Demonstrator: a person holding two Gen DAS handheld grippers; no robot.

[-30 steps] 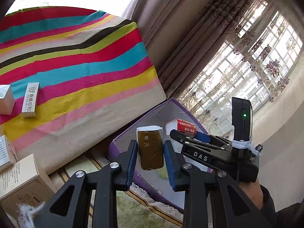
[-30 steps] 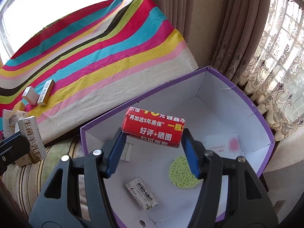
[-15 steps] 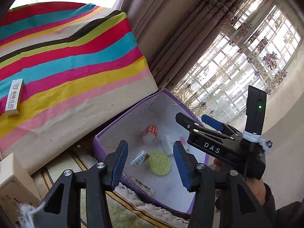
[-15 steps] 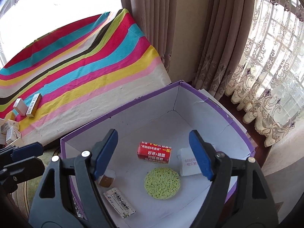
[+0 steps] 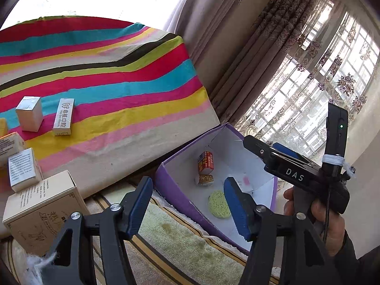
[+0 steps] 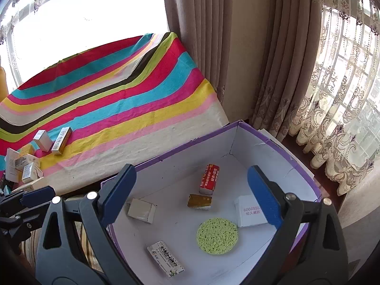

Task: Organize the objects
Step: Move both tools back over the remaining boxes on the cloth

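Now both are empty: the left hand-held gripper has its jaws just opened, nothing between them, and the right hand-held gripper has spread wide over the purple box, also bare. Down in the box lie the red carton and the gold packet, both dropped in. Next pick, I'd judge, sits at the left of the left wrist view: the tan carton nearest, then the white dental box further up on the striped cloth, long axis running away up-frame. Left hand is nearer.
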